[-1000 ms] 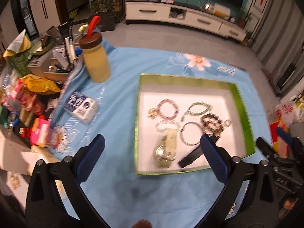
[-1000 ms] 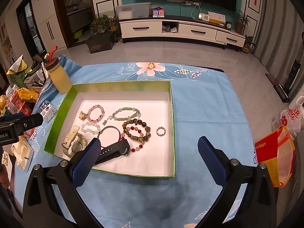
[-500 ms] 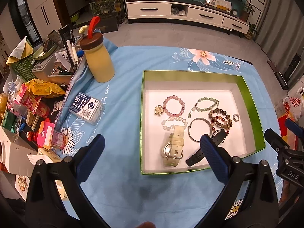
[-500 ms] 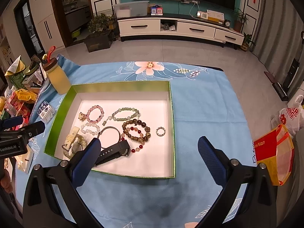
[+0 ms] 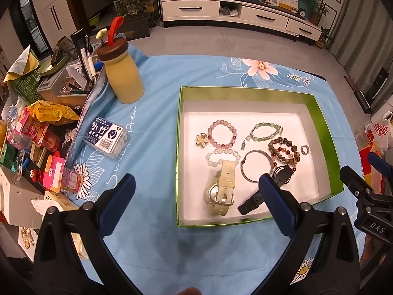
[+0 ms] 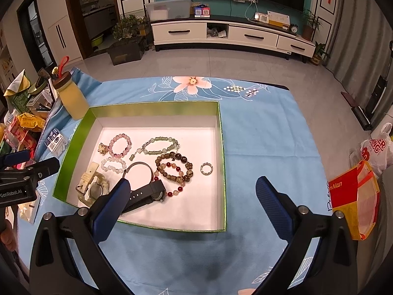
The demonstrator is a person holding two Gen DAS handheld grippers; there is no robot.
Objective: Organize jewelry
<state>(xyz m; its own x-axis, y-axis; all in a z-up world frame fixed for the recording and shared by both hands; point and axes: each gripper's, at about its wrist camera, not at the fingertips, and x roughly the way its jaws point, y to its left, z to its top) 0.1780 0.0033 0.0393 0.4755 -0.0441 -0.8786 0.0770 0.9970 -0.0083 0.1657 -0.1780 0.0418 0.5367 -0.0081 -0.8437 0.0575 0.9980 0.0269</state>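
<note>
Jewelry, left to right in green box (image 6: pixel 157 105) on blue-clothed tabletop (image 6: pixel 270 127): pale watch (image 5: pixel 222 186), pink bracelet (image 5: pixel 222 132), bangle (image 5: pixel 256 166), ring (image 6: pixel 206 168). Views raised since a second ago, nothing rearranged. Left tool (image 5: pixel 196 191), right tool (image 6: pixel 191 194) wide open, empty.

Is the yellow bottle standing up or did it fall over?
Standing up. The yellow bottle rests on its base on the blue cloth, its brown lid on top.

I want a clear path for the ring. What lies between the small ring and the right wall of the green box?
Nothing: in the right wrist view only bare white box floor separates the small ring from the right wall of the green box.
</note>
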